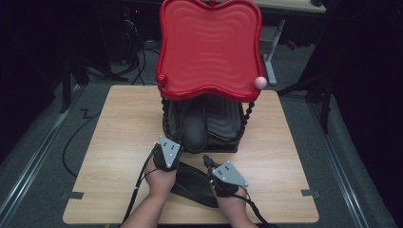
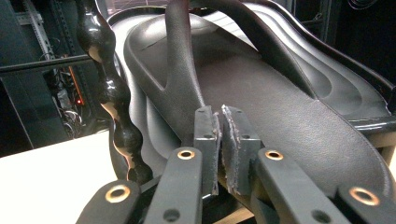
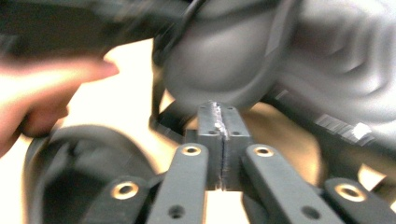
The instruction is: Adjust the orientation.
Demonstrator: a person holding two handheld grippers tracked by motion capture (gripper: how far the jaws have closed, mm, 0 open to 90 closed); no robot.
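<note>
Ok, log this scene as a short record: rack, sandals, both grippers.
rack: red top tray over a black lower shelf, standing on the wooden table
sandal one: black, lying on the lower shelf
sandal two: black, on the table between the hands
left gripper: at sandal one's near end, fingers nearly together, nothing seen between them
right gripper: fingers shut, empty, view blurred
</note>
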